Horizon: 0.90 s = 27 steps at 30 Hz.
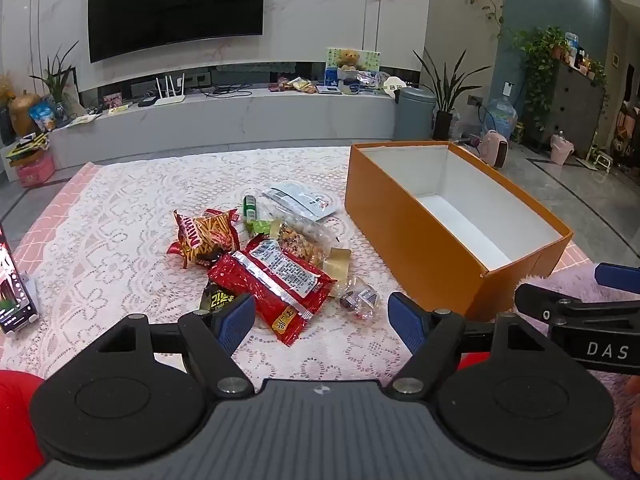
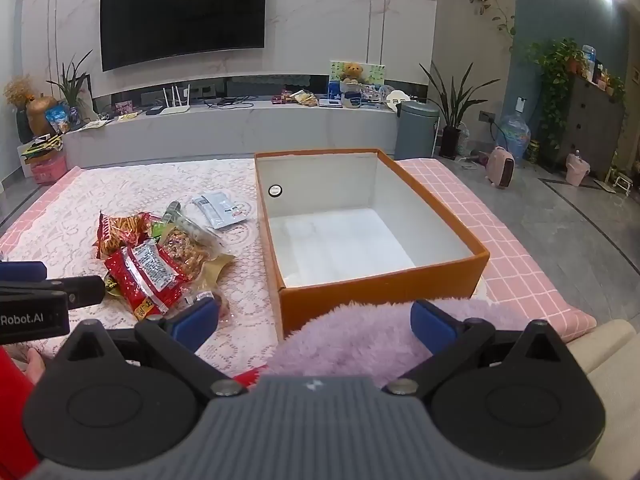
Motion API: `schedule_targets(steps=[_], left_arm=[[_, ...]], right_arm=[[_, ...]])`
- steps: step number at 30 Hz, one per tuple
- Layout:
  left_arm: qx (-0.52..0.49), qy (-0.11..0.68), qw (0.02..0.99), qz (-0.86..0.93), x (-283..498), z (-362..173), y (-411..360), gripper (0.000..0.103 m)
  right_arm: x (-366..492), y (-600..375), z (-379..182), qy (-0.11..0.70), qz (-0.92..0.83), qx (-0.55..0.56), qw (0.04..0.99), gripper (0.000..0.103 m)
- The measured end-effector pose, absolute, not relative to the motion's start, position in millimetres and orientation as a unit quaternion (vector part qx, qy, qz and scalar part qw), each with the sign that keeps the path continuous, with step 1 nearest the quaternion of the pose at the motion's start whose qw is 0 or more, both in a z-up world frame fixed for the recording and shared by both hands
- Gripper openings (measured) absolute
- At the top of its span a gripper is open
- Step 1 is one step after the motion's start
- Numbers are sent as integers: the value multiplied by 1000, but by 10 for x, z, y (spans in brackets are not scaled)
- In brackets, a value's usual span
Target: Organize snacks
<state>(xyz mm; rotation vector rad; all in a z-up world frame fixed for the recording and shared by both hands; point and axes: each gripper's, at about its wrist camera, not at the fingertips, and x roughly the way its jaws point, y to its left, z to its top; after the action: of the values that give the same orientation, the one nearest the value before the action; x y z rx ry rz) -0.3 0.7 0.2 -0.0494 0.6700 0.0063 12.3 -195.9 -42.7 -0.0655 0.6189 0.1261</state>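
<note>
Left gripper (image 1: 321,322) and right gripper (image 2: 315,326), jaws apart

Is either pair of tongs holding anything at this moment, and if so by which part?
Nothing is held. The left tongs and right tongs are both open with nothing between them; the snack pile lies on the table, and the orange box has no snacks in it.

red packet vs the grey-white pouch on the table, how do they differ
The red packet is glossy red with a white label panel; the grey-white pouch is pale and nearly plain. The red packet lies at the near end of the snack pile, overlapping other snacks; the pouch lies at the far end, nearer the orange box. The red packet looks fuller and the pouch flatter. Both lie on the lace cloth, outside the box.
</note>
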Motion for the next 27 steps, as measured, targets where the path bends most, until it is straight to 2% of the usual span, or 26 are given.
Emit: schedule_targets(steps=[10,27], left_arm=[[-27,331,943,-5,-11,1,-15,82],[-32,342,939,1,21,-21,30,82]], right_arm=[[135,-1971,-430,305,55,-32,950,100],[113,-1927,-425,305,62,-35,950,100]])
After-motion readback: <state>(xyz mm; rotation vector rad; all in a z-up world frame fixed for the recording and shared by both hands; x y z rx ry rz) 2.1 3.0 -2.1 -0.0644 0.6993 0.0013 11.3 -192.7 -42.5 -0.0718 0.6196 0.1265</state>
